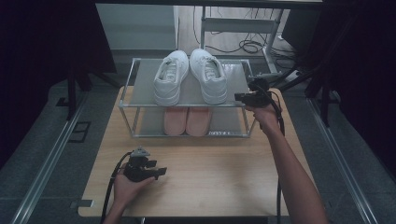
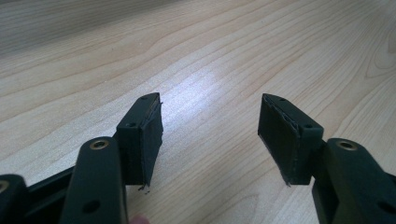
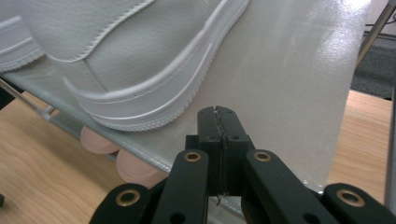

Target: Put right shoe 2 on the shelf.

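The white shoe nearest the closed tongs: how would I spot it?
Find the metal rack at the table's far end. On its top shelf stands a pair of white sneakers; pick the right white sneaker, beside the right tongs. The pink pair sits on the shelf below.

Right gripper (image 3: 219, 114) fingers pressed together, empty, just beside white sneaker (image 3: 140, 60) on grey shelf (image 3: 289, 93).

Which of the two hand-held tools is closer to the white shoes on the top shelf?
The right. The right tool, jaws shut, sits at the shelf edge beside the right white shoe. The left tool, jaws open, rests low over the bare table, far from it.
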A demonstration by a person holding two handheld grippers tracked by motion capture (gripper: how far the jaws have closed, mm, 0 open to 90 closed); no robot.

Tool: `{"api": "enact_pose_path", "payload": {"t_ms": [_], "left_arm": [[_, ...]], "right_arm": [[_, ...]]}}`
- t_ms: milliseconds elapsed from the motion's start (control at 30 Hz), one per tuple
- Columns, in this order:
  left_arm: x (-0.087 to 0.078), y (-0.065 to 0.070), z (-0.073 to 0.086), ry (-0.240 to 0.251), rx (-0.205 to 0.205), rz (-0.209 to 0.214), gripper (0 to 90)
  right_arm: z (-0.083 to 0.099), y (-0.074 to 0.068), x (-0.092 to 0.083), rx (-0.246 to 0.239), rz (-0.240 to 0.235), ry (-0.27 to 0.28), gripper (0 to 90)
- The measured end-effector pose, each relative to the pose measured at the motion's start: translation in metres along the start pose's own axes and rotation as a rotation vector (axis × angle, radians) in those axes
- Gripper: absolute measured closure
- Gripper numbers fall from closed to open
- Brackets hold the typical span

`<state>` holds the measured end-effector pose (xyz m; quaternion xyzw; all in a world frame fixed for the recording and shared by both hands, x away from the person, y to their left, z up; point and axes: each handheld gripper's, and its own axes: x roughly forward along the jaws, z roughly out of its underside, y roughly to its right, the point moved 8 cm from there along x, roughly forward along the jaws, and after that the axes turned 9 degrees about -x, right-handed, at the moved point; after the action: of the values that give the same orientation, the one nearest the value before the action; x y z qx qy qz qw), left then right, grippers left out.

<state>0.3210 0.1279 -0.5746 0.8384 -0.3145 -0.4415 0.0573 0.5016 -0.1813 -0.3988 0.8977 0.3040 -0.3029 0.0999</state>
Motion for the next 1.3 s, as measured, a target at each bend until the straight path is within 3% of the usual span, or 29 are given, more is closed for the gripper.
{"api": "enact_pose_path", "payload": {"t_ms": [367, 600, 767, 1300], "left_arm": [[-0.001, 0.001, -0.001, 0.008, 0.001, 0.003, 40.3], [-0.002, 0.000, -0.001, 0.007, 0.000, 0.004, 40.3], [-0.002, 0.000, 0.000, 0.007, -0.001, 0.003, 40.3], [0.000, 0.000, 0.000, 0.002, 0.002, 0.003, 40.3]], "right_arm": [[-0.009, -0.012, 0.005, -0.042, 0.012, -0.006, 89.5], [-0.010, -0.011, 0.010, -0.036, 0.012, -0.012, 89.5], [-0.011, -0.020, 0.013, -0.043, 0.003, -0.016, 89.8], [-0.013, -0.026, 0.011, -0.049, 0.016, -0.003, 90.0]]}}
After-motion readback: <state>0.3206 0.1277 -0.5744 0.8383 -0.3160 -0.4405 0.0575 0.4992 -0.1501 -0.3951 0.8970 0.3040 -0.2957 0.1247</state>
